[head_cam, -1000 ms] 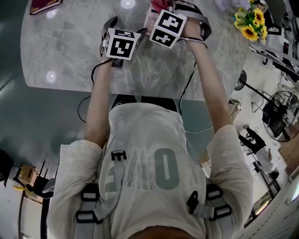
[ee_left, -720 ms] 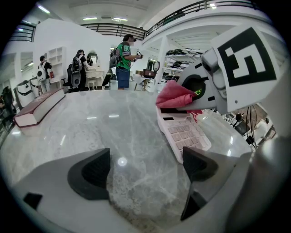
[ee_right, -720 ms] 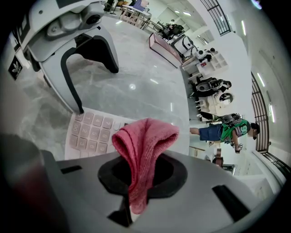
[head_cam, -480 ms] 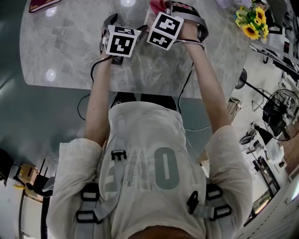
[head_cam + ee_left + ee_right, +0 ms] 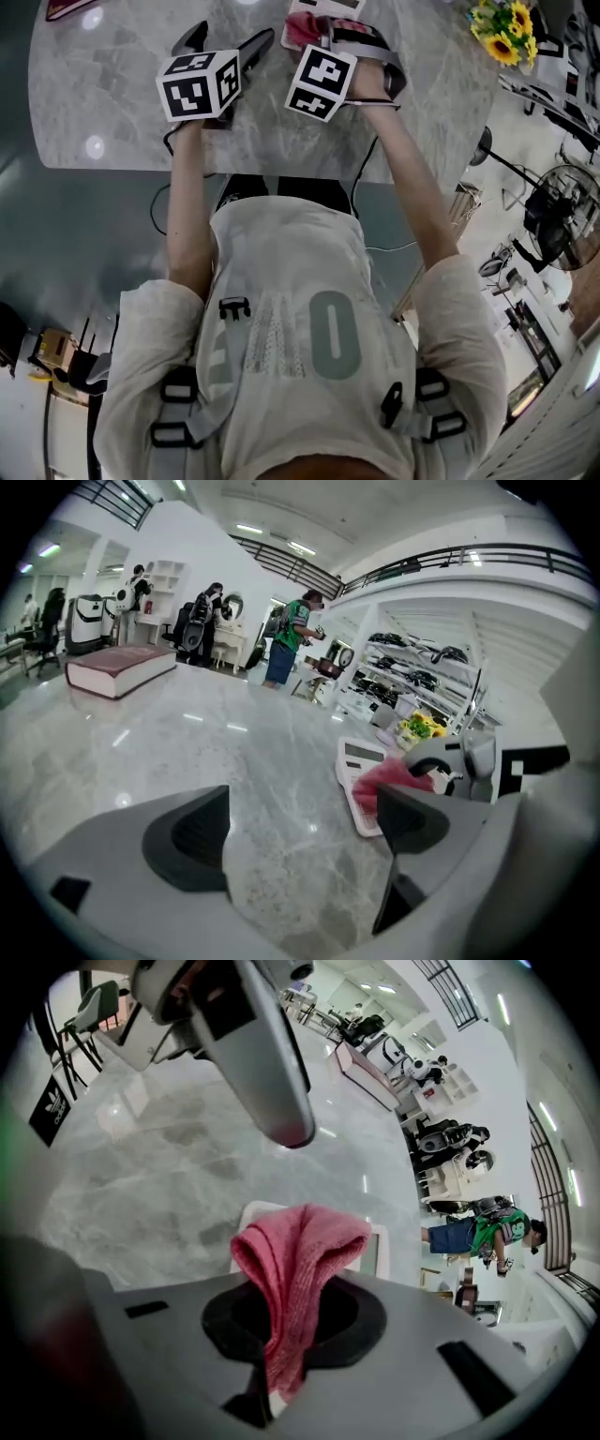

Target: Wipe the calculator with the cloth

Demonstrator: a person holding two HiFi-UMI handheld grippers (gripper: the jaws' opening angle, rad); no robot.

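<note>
The white calculator (image 5: 359,772) lies flat on the grey marble table (image 5: 112,103), at the far edge of the head view. A pink cloth (image 5: 294,1258) is pinched in my right gripper (image 5: 279,1335), which is shut on it. The cloth hangs over the calculator (image 5: 377,1245), and I cannot tell whether it touches. In the head view the right gripper (image 5: 314,33) holds the cloth (image 5: 302,28) by the calculator (image 5: 323,6). My left gripper (image 5: 230,36) stands to its left, open and empty. From the left gripper (image 5: 305,832), the cloth (image 5: 398,778) and calculator lie ahead to the right.
A dark red book (image 5: 118,670) lies at the table's far left corner (image 5: 70,7). Yellow flowers (image 5: 502,39) stand at the far right. The table's near edge (image 5: 216,167) runs just before the person's body. Cables hang off it.
My left gripper has moved left, away from the right gripper, and its jaws now stand spread. The right gripper keeps the cloth by the calculator.
</note>
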